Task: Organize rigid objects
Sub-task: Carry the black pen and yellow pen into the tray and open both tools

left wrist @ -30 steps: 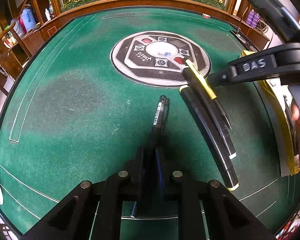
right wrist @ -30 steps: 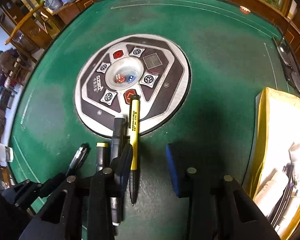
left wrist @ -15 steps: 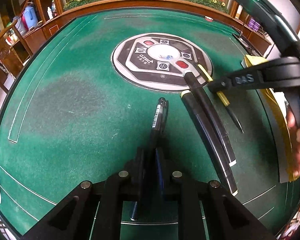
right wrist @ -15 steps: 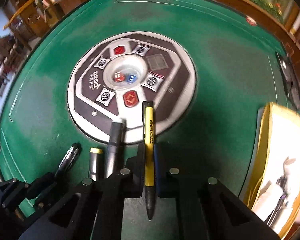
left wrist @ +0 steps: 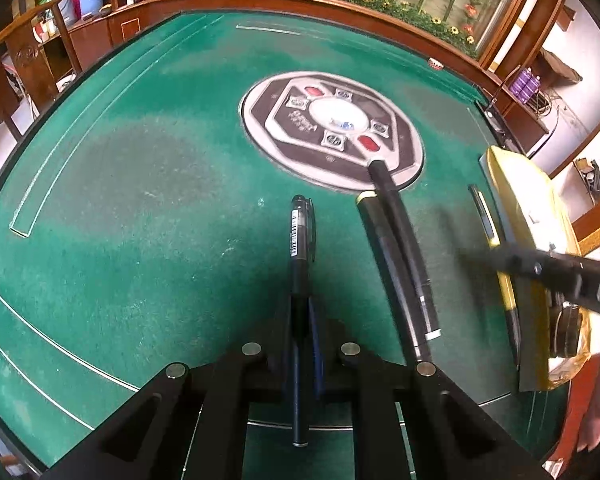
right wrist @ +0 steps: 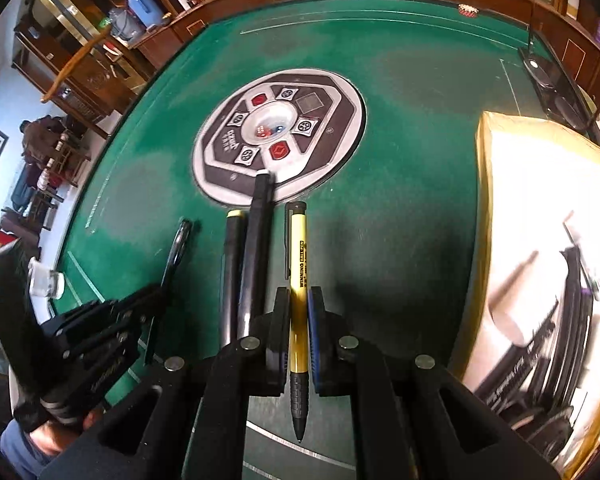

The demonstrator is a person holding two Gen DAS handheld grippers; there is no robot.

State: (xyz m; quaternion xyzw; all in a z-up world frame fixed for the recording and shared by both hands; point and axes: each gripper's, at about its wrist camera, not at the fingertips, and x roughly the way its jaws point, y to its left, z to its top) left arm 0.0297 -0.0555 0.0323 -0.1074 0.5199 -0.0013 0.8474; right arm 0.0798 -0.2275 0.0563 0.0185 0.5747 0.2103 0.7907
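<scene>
In the left wrist view my left gripper is shut on a black pen with a barcode label, its far end resting on the green felt. To its right lie two black markers side by side, tips toward the round panel. My right gripper is shut on a yellow ballpoint pen, held just right of the markers. That pen shows blurred beside the yellow box. The left gripper appears at the lower left of the right wrist view.
A round grey control panel with dice under a dome sits mid-table. The open yellow box at the right holds several dark pens. A wooden rail rims the green table. Shelves and chairs stand beyond it.
My right gripper went from open to shut on the yellow pen, then carried it right, off the markers and toward the yellow box. The left gripper kept hold of the black pen.
</scene>
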